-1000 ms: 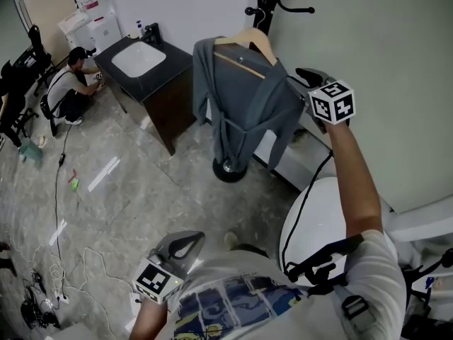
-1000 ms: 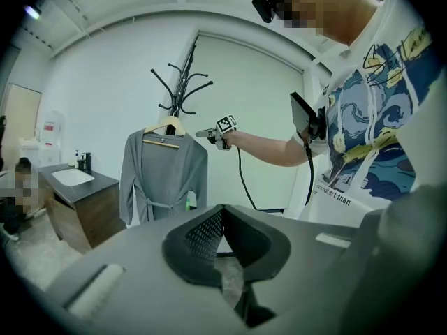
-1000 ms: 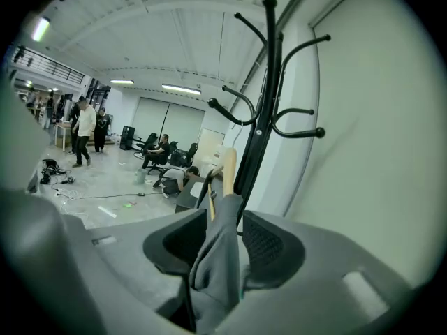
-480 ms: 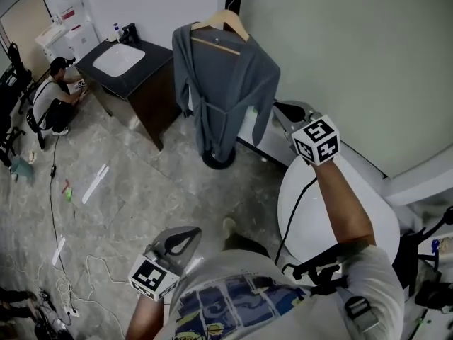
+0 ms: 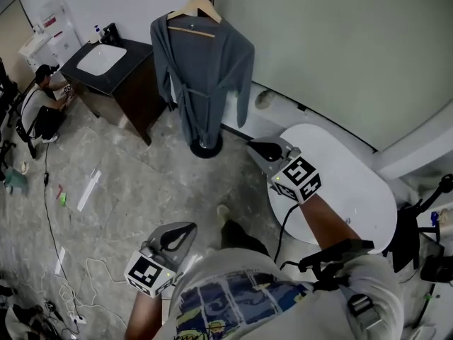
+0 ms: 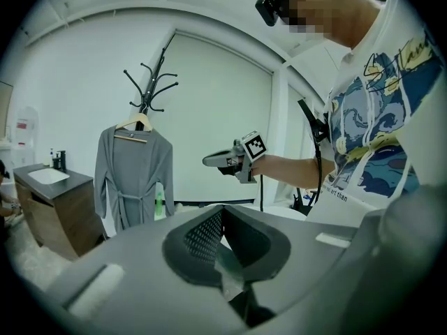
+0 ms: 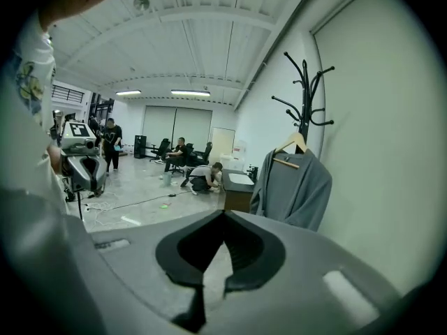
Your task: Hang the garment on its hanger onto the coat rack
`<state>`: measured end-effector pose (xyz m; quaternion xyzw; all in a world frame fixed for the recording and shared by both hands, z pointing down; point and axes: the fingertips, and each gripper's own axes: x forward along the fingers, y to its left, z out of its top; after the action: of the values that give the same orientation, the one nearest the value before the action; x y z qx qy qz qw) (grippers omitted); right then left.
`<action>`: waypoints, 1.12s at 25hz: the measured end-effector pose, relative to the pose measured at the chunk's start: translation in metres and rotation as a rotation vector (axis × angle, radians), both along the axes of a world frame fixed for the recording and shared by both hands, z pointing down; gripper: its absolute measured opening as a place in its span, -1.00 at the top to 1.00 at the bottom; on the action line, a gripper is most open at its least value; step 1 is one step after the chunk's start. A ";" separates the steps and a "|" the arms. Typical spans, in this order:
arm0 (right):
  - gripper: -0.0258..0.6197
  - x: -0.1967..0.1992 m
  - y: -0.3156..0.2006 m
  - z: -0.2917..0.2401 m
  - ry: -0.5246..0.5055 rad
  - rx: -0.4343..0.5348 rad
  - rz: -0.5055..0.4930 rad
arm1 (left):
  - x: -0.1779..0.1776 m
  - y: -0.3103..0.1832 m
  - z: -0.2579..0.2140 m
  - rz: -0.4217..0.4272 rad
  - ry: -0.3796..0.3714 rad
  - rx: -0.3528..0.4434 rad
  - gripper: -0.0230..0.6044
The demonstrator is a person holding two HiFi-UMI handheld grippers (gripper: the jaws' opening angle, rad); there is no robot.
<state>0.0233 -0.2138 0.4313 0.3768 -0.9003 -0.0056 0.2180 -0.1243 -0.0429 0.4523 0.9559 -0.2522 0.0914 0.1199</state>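
- Head view: the grey robe, on its wooden hanger, hangs from the coat rack. My right gripper, beside the robe's shoulder a second ago, is now well clear of the rack.
- Left gripper view: my left gripper is closed and empty, facing the rack.
- Right gripper view: my right jaws, wide apart a second ago, are pressed together on nothing.

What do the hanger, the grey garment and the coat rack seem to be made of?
Hanger: probably wood, pale tan, smooth.
Garment: soft matte fabric, hanging in folds.
Coat rack: likely metal, black, with thin curved hooks.
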 end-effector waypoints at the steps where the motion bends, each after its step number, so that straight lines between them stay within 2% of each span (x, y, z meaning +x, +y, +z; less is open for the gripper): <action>1: 0.91 -0.004 0.012 0.004 -0.007 -0.013 -0.006 | 0.001 0.003 0.001 0.009 -0.001 0.003 0.92; 12: 0.92 -0.033 0.100 0.031 -0.077 -0.086 -0.080 | 0.020 0.031 -0.003 0.053 0.009 0.032 0.92; 21: 0.92 -0.064 0.152 0.037 -0.063 -0.108 -0.157 | 0.009 0.050 -0.003 0.047 0.010 0.035 0.92; 28: 0.92 -0.087 0.169 0.036 -0.037 -0.104 -0.217 | 0.004 0.059 -0.002 0.040 0.012 0.037 0.92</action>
<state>-0.0633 -0.0444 0.4674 0.2654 -0.9387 0.0244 0.2185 -0.1205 0.0164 0.4500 0.9633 -0.2338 0.0835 0.1020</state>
